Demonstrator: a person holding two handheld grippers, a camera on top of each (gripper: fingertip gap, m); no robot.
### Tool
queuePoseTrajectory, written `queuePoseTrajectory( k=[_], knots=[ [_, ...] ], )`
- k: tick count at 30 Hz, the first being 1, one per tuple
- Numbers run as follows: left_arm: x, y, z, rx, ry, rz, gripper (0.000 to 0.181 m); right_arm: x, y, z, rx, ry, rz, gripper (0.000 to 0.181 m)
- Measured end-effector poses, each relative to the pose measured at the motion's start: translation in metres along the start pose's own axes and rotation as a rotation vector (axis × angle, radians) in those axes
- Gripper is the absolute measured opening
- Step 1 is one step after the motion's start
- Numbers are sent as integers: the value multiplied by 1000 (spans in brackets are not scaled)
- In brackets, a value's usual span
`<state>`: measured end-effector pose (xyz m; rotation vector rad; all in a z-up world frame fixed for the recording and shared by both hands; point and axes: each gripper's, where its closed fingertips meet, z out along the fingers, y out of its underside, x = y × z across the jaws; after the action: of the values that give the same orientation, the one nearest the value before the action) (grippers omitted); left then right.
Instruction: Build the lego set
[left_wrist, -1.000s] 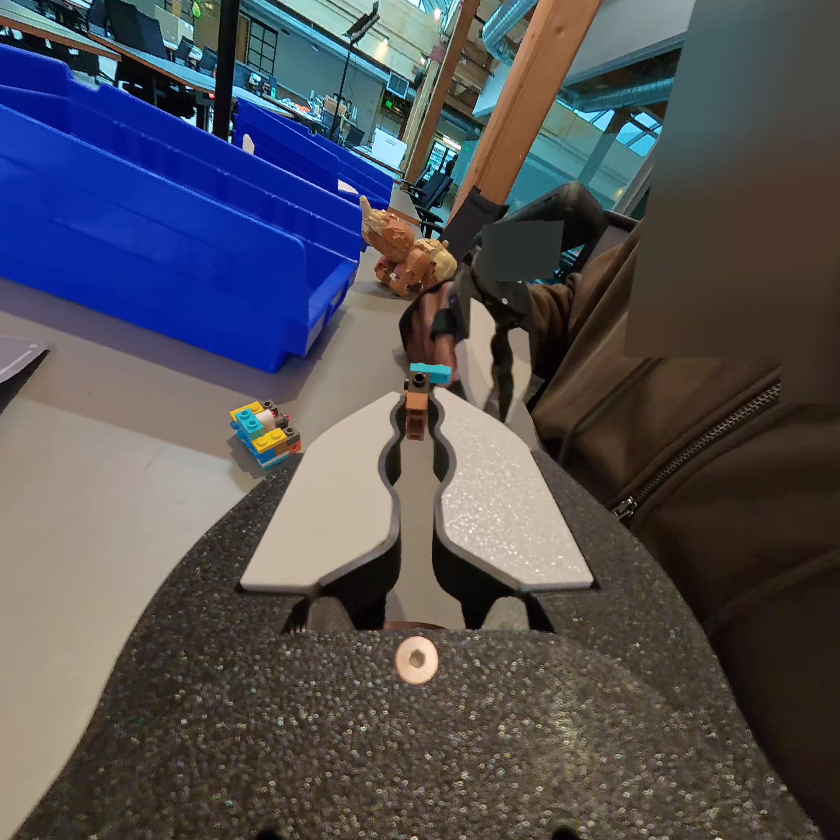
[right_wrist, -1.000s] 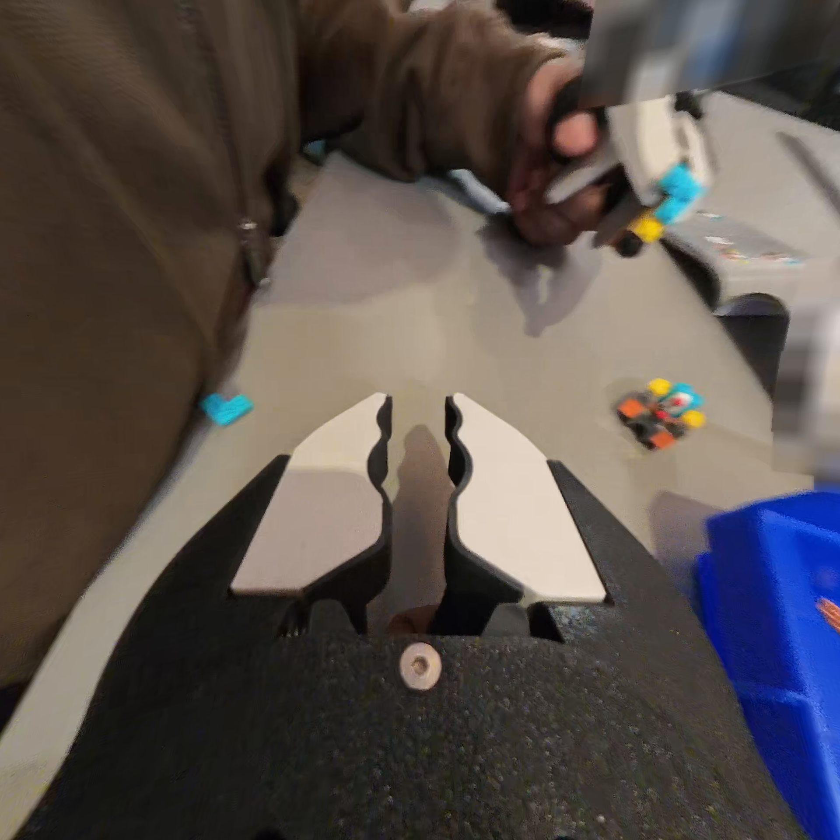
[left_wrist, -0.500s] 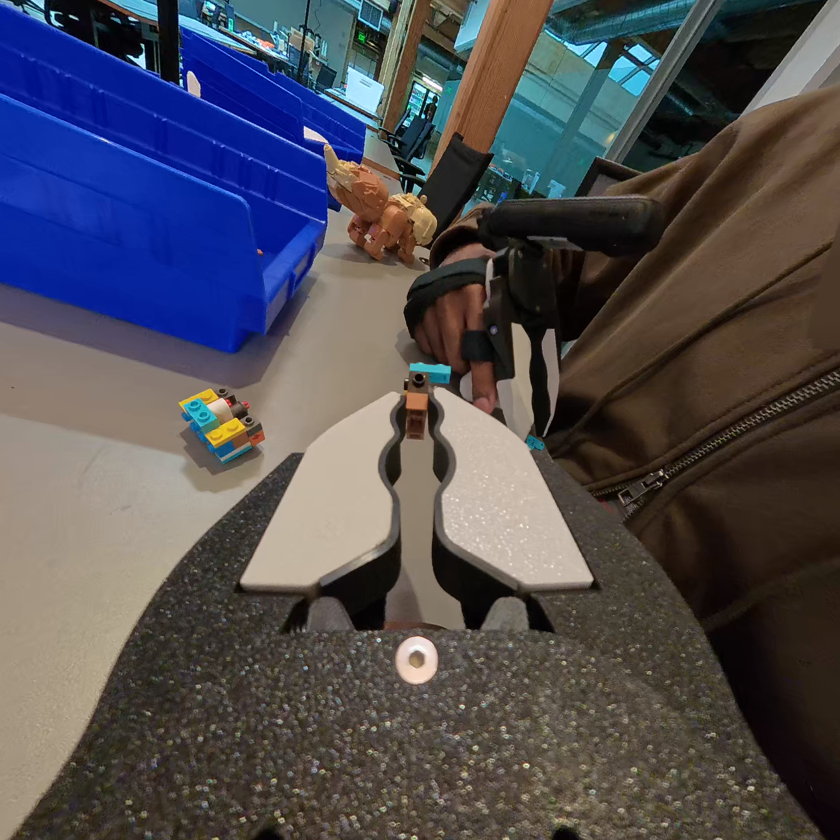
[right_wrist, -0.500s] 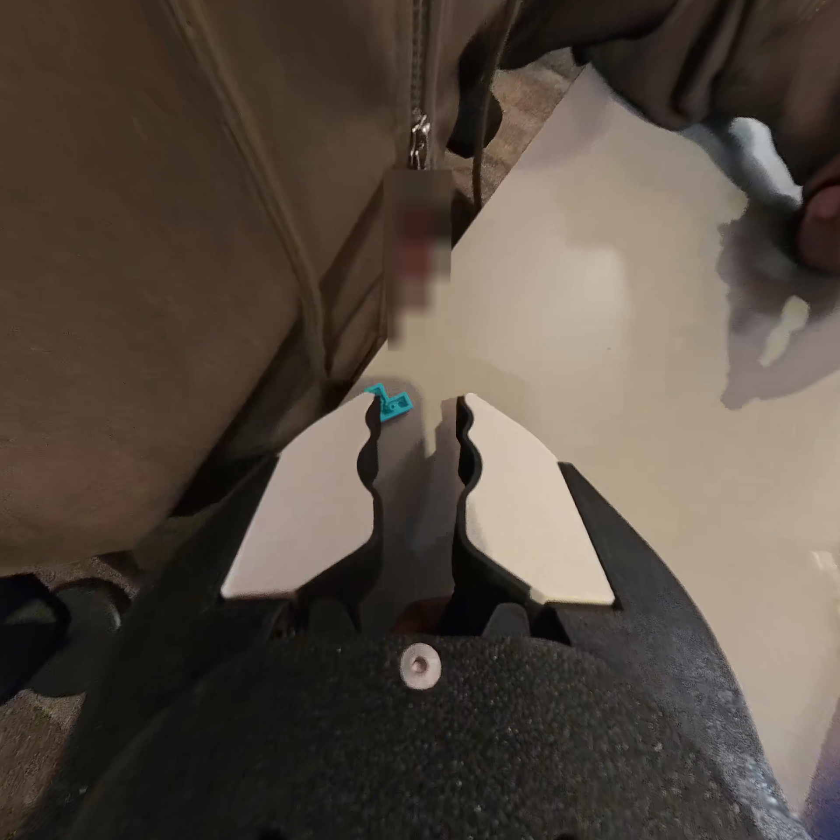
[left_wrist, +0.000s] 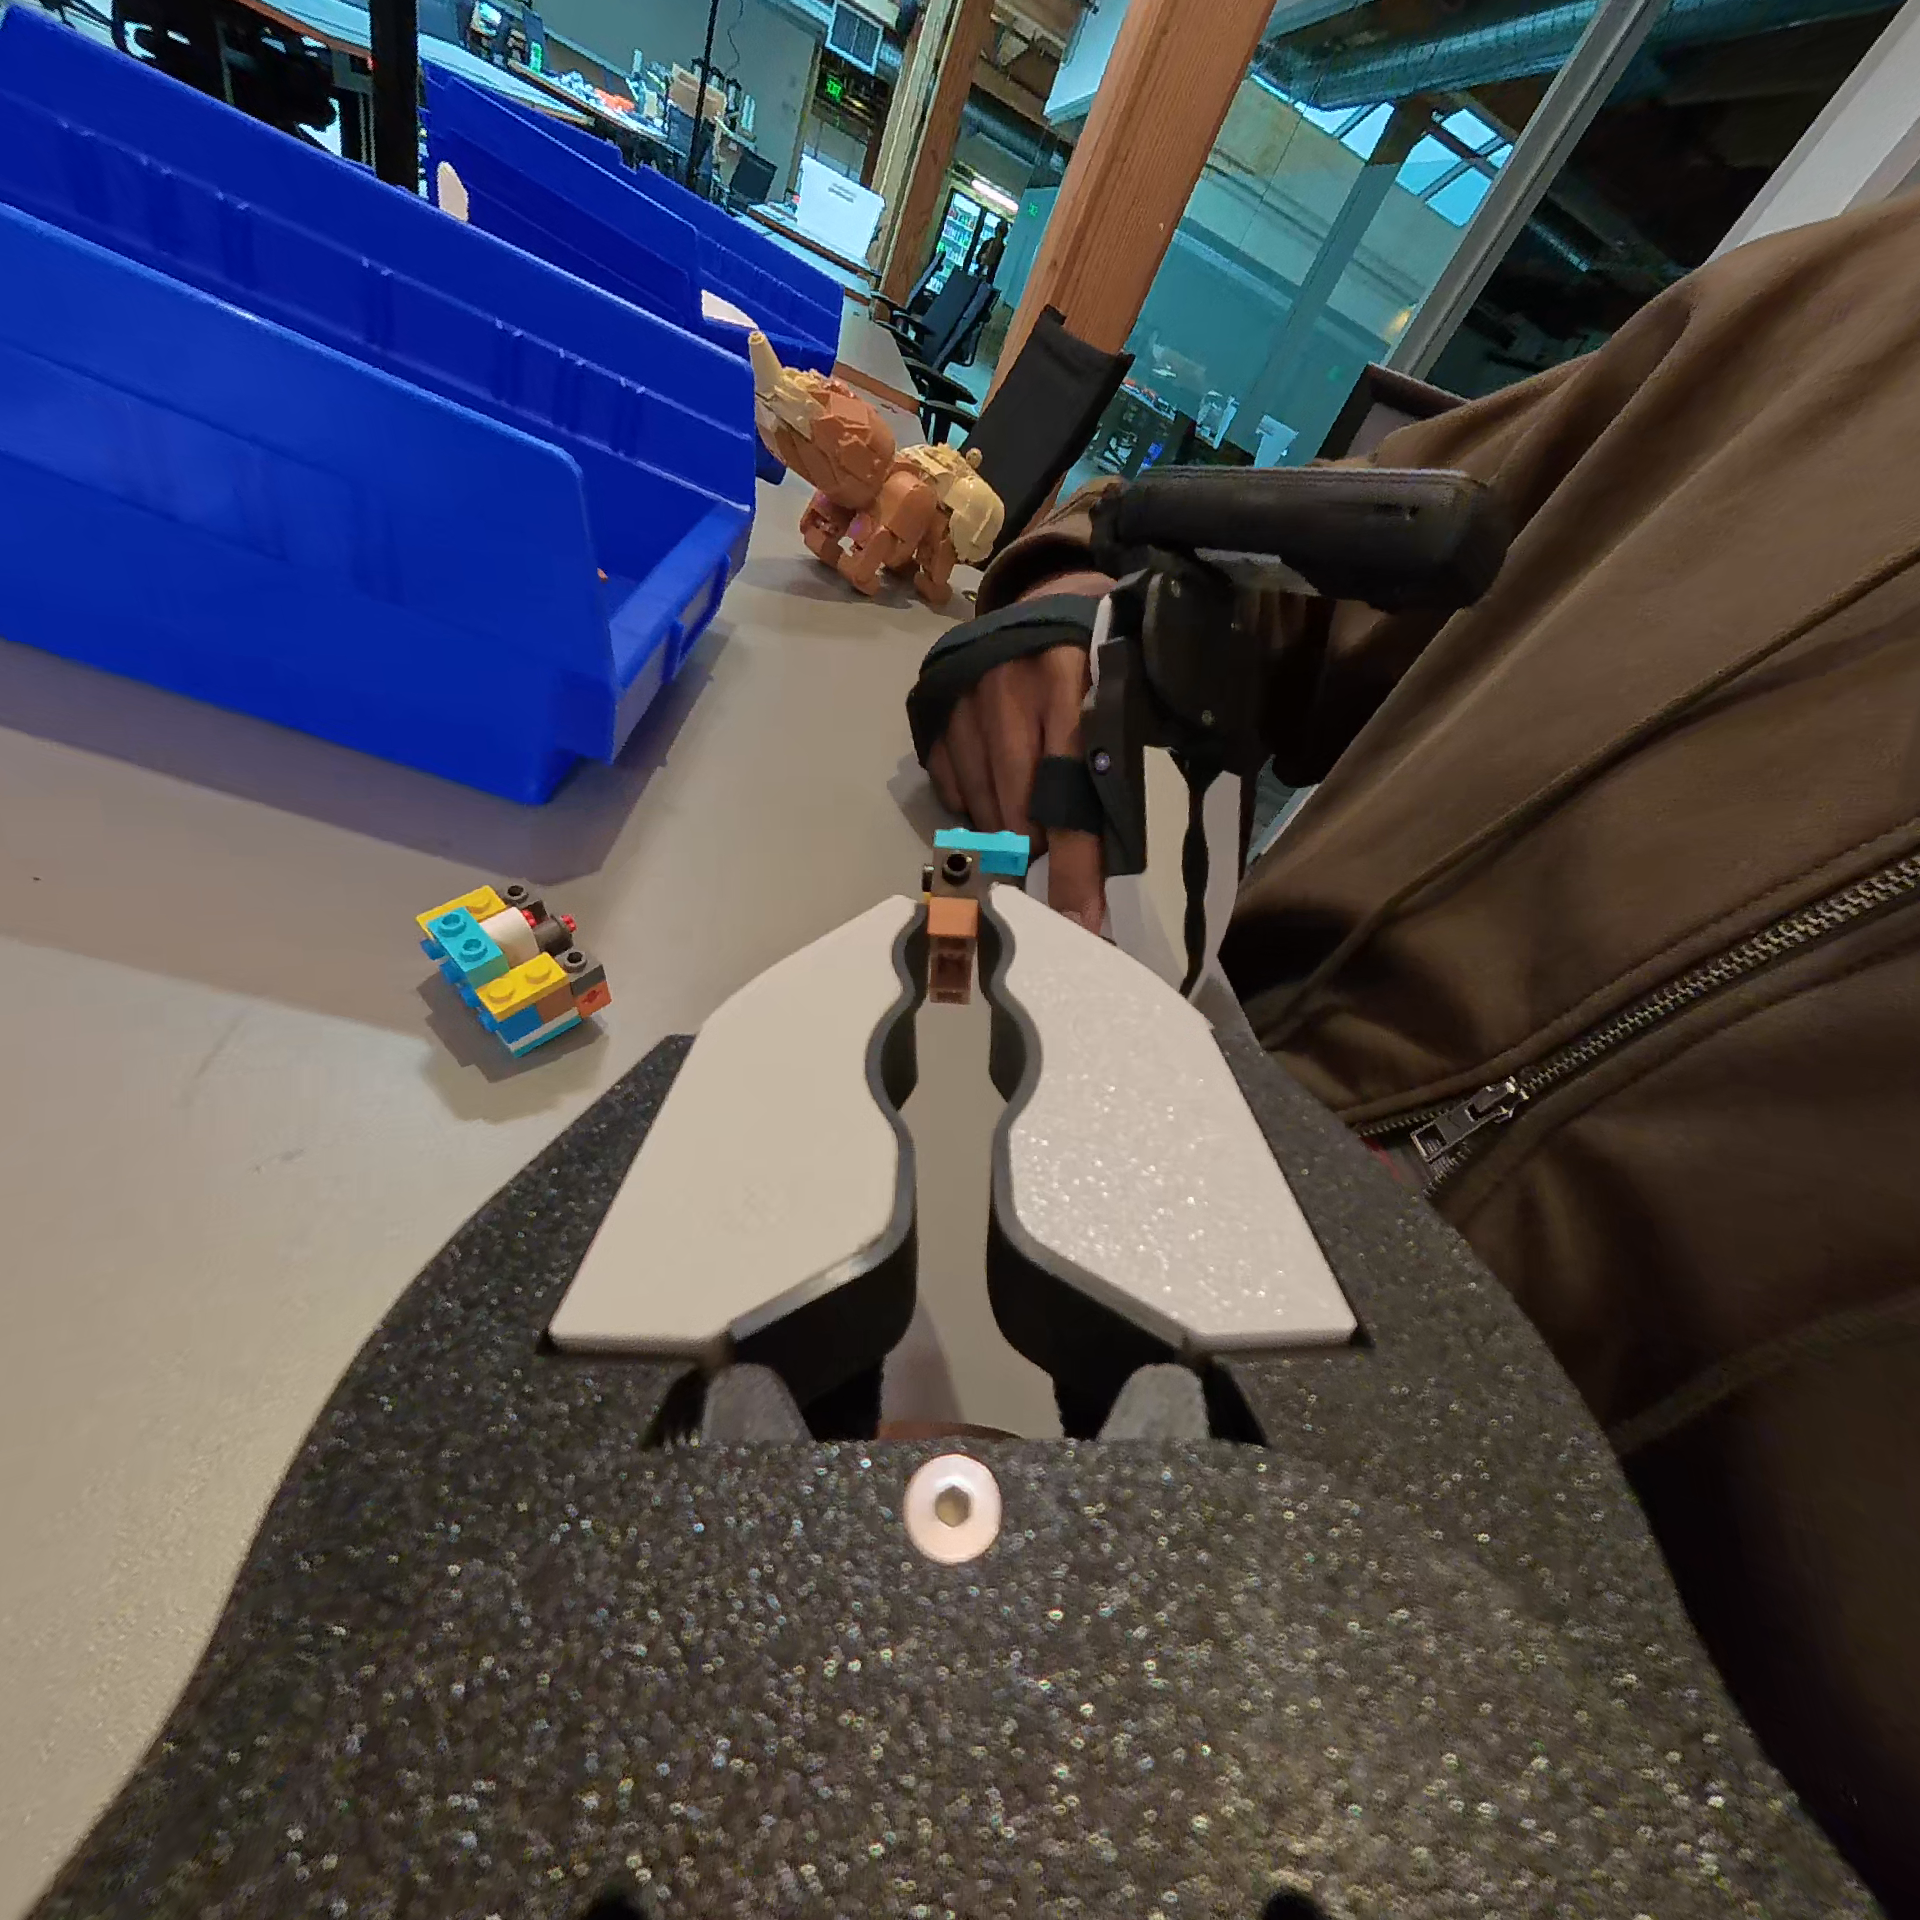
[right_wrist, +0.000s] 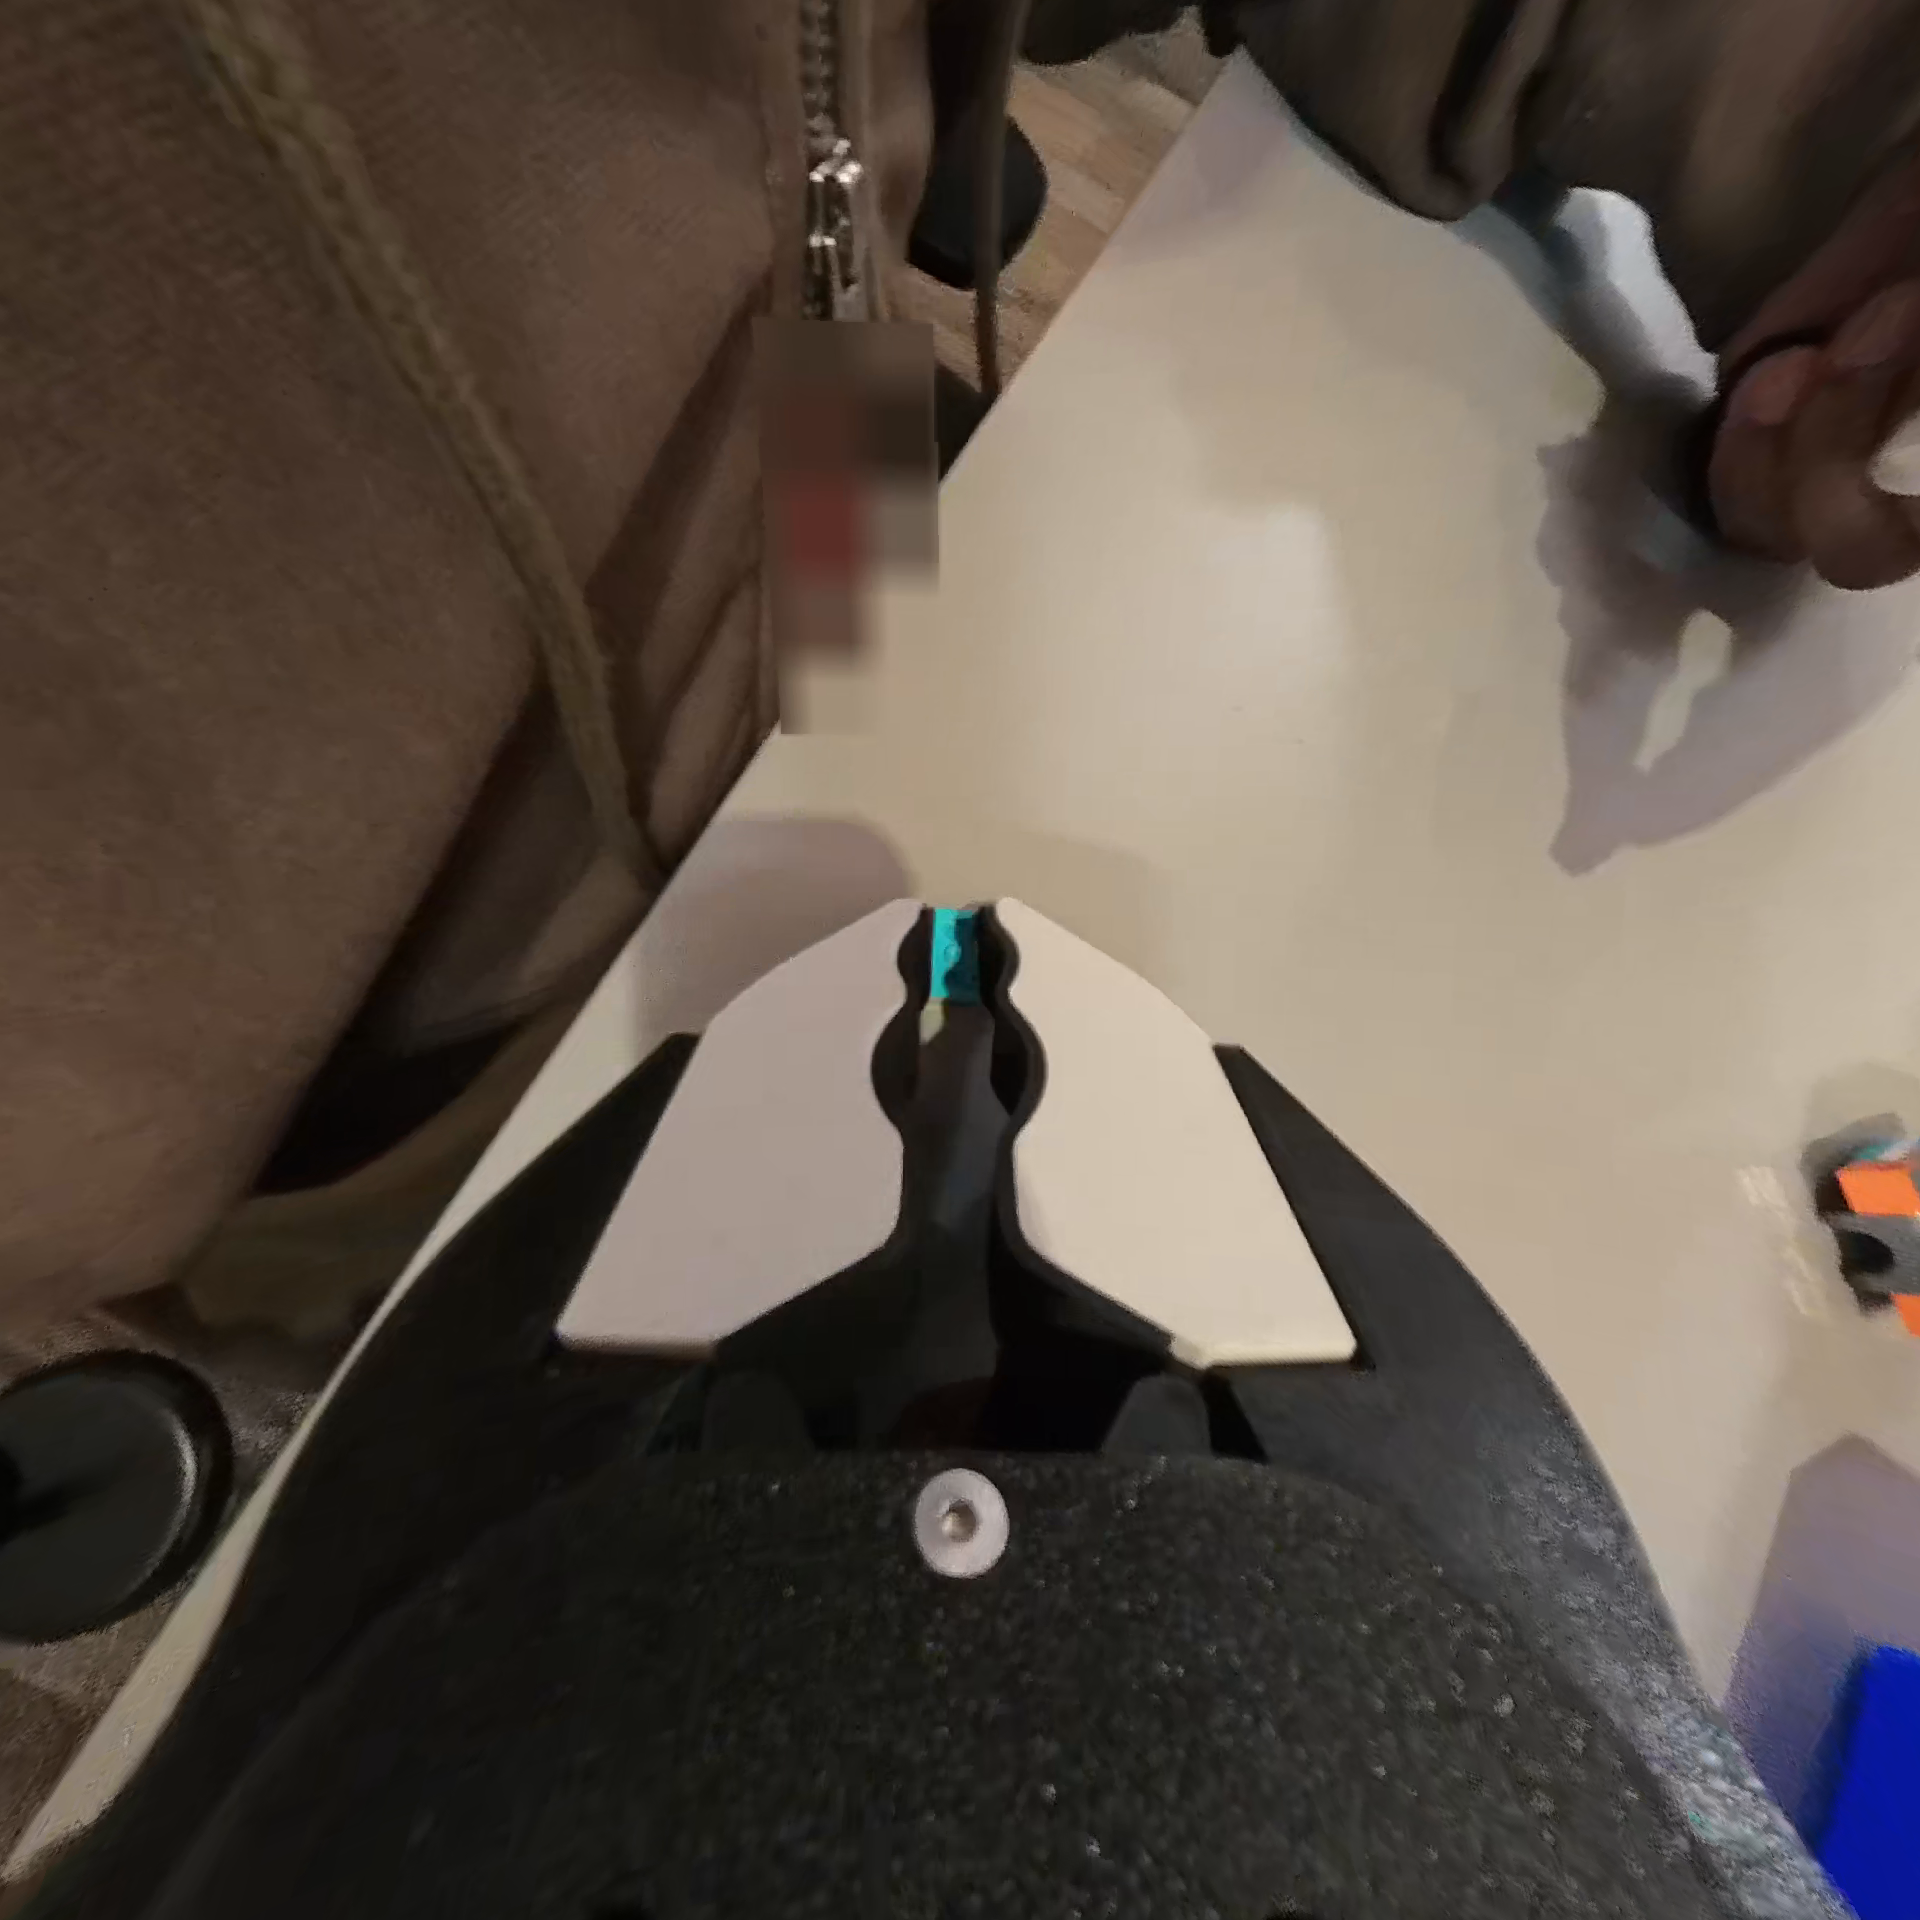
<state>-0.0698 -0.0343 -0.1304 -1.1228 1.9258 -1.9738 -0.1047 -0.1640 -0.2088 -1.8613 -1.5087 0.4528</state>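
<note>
My left gripper (left_wrist: 951, 920) is shut on a small lego piece (left_wrist: 954, 914) of brown, grey and teal bricks, held above the grey table. A small multicoloured lego build (left_wrist: 509, 977) lies on the table to its left; its edge also shows in the right wrist view (right_wrist: 1870, 1216). My right gripper (right_wrist: 961, 920) is shut on a small teal lego piece (right_wrist: 951, 961) at the table's near edge, close to the person's brown jacket (right_wrist: 312, 520). The right gripper's body (left_wrist: 1195, 707) and the hand holding it show beyond my left fingertips.
Blue bins (left_wrist: 312, 499) stand along the left and back of the table. A brown lego animal model (left_wrist: 883, 488) stands behind them. The person's jacket (left_wrist: 1610, 831) fills the right side. The table edge (right_wrist: 644, 956) runs just left of my right gripper. A blue bin corner (right_wrist: 1870, 1766) is lower right. Across from one pair of fingers to the other is roughly 15 centimetres.
My right gripper swung from the table's middle to its near edge, reached the teal piece and shut on it. My left gripper kept holding its piece and shifted only slightly.
</note>
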Motion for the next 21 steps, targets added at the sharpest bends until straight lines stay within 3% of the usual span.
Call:
queuePoseTrajectory(
  k=[5,11,21],
  knots=[
    [-4,-4,-3,29,-17,-3,9,24,2,-2,12,119,14,8],
    [-15,-15,-11,96,-82,24,8,76,14,-3,-48,303,80,8],
    [-34,-32,-35,197,-228,156,8,119,21,2,-102,384,160,8]
  ],
)
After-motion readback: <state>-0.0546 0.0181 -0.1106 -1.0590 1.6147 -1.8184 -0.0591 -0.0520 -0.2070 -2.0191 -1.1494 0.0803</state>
